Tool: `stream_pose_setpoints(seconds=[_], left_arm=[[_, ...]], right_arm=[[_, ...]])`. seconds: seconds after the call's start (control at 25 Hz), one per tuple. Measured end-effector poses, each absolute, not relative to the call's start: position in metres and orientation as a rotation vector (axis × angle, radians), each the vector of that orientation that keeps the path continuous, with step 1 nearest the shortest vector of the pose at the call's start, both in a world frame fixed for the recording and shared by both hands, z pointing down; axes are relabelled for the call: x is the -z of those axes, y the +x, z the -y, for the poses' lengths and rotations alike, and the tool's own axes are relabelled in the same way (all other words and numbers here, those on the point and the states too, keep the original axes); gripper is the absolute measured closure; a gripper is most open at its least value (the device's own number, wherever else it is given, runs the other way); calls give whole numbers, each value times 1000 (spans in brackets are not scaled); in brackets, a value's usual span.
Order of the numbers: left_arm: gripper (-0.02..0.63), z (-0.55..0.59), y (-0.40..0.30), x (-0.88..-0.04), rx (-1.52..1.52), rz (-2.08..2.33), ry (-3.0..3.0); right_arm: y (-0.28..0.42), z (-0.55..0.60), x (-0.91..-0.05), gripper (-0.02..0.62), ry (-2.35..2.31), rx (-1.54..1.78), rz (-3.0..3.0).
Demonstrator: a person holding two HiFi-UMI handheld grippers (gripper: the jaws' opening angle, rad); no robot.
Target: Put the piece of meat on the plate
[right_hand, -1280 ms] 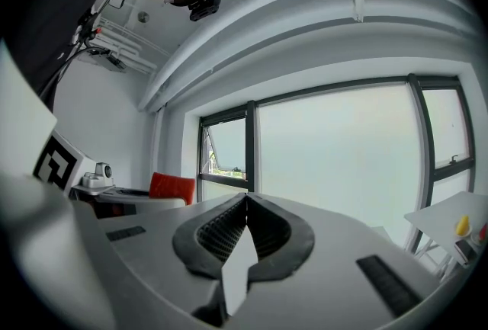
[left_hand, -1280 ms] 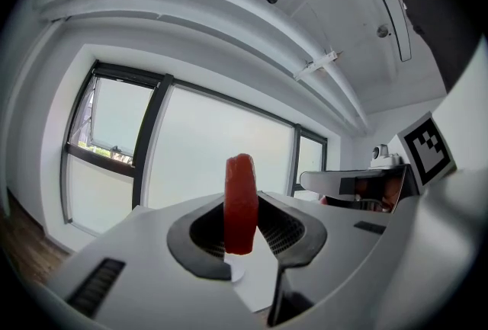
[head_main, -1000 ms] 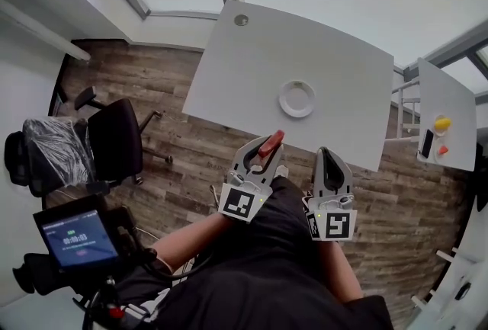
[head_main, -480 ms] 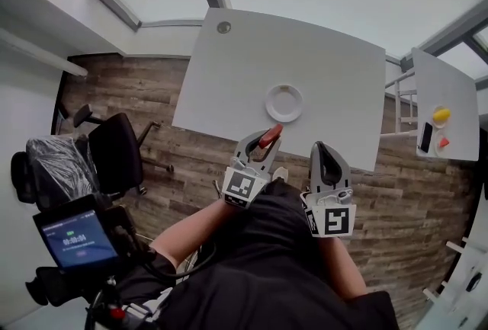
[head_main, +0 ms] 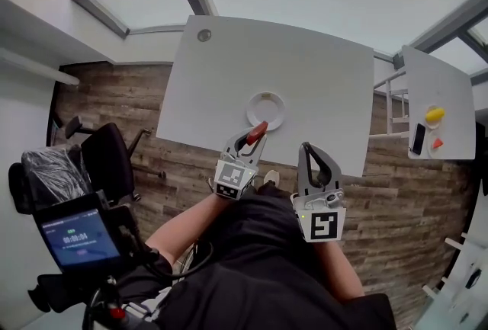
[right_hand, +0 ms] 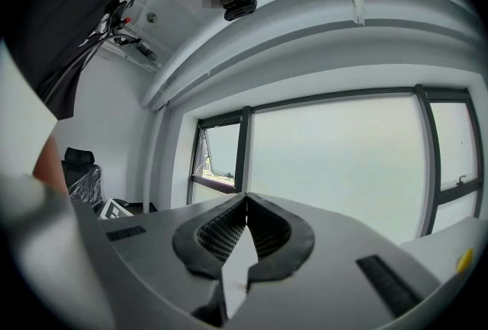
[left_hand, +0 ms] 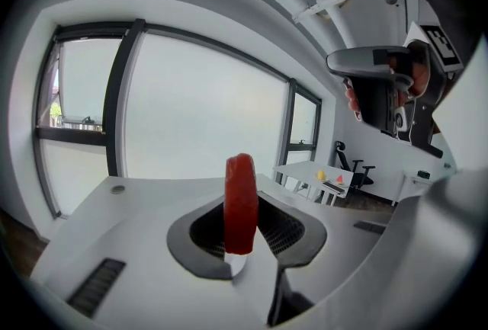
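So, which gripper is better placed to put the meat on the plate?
The left gripper: its jaws clamp the piece of meat close by the plate. The right gripper is shut and empty.

Left gripper (head_main: 252,139) points toward 1 o'clock in head view, jaws clamped on the piece of meat (left_hand: 241,203), which stands upright between them. Right gripper (head_main: 308,147) points toward 12 o'clock, jaws together at the tips, nothing between. Left gripper sits at 10 o'clock of the right one. Both bare forearms run back toward 6 o'clock, left forearm (head_main: 185,227) bent at the elbow.
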State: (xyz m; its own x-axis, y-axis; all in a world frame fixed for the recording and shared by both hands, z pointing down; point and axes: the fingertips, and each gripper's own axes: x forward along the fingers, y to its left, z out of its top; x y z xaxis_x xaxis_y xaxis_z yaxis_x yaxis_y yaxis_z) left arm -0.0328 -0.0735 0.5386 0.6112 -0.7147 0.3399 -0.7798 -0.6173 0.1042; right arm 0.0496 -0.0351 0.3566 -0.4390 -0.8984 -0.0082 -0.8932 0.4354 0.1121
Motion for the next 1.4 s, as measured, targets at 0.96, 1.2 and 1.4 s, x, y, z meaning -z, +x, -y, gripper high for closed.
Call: stream_pose_setpoints(seconds=[0.96,1.2,1.4], left_arm=[[509,148,10,-666,-564,1212,2345],[509,153,6,-705,-611,1189,2266],[509,151,3,-718,-604,1164,2205]], right_arm=[[128,83,-411,591,1683,-159,2549],[128,79,-415,590,1673,-166,2547],[134,76,-417,591,1701,-195,2526]])
